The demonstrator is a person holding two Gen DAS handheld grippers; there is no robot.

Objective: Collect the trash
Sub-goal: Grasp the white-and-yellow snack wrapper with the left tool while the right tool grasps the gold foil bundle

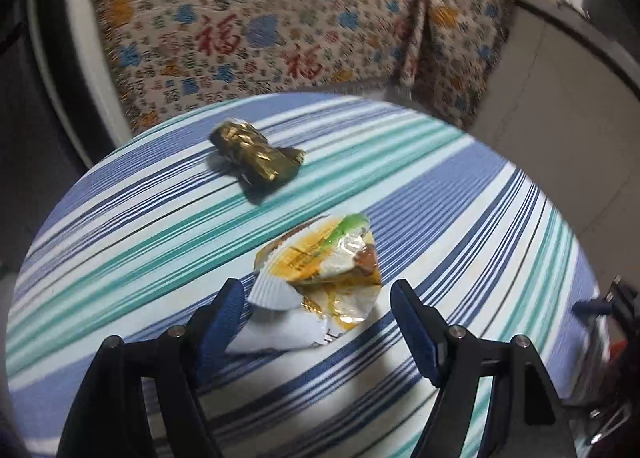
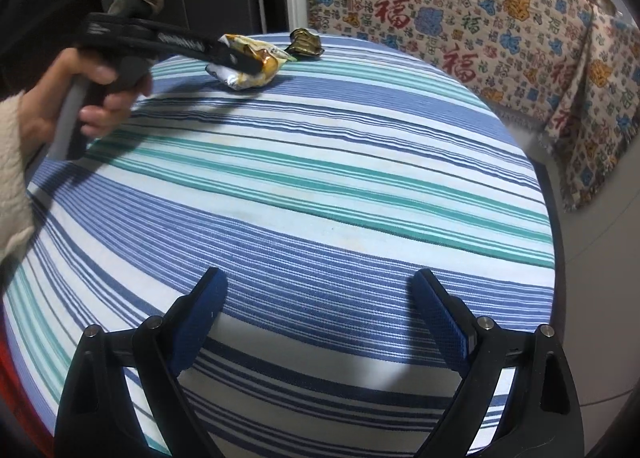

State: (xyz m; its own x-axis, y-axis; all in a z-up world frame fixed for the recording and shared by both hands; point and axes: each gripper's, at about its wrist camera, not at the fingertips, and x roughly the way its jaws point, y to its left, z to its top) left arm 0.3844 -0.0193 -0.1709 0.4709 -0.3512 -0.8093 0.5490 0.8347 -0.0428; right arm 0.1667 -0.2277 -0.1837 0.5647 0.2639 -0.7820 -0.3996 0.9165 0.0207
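On the left we see a hand in a cream fleece sleeve gripping the handle of the left gripper, whose blue-padded jaws stand wide apart. Between them lies a crumpled yellow-and-silver foil snack wrapper with a white pleated paper cup at its near side; the left pad is just beside that paper edge, though we cannot tell if it touches, and the right pad stands clear of the wrapper. Beyond this wrapper, toward the far edge, sits a crushed gold foil wrapper, apart from the first and untouched. Both pieces rest on a round table covered with a blue, teal and white striped cloth. Moving right across that cloth, we find the right gripper hovering over a bare stretch of stripes, well apart from both wrappers, its blue pads spread wide with nothing between them. Further right, past the table's rim, a beige patterned fabric with red characters and blue and orange motifs drapes over furniture.
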